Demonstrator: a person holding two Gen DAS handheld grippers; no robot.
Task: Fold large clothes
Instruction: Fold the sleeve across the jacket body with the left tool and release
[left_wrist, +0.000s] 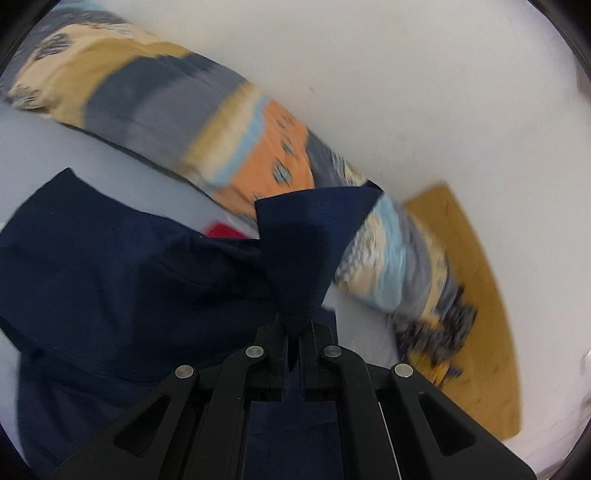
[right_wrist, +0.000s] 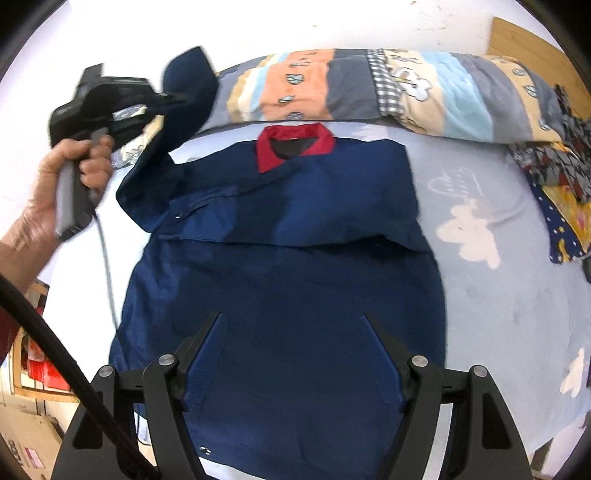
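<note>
A large navy shirt (right_wrist: 288, 266) with a red collar (right_wrist: 295, 142) lies flat on a pale blue bed sheet (right_wrist: 491, 280). Its right sleeve is folded in across the chest. My left gripper (left_wrist: 293, 325) is shut on the cuff of the left sleeve (left_wrist: 310, 240) and holds it lifted above the bed; it also shows in the right wrist view (right_wrist: 173, 98), at the shirt's upper left. My right gripper (right_wrist: 293, 321) is open and empty, hovering over the shirt's lower half.
A rolled striped quilt (right_wrist: 406, 88) lies along the bed's far edge against a white wall. A patterned dark cloth (right_wrist: 554, 184) lies at the right. A wooden headboard (left_wrist: 476, 295) stands beyond the quilt. Boxes sit on the floor at lower left.
</note>
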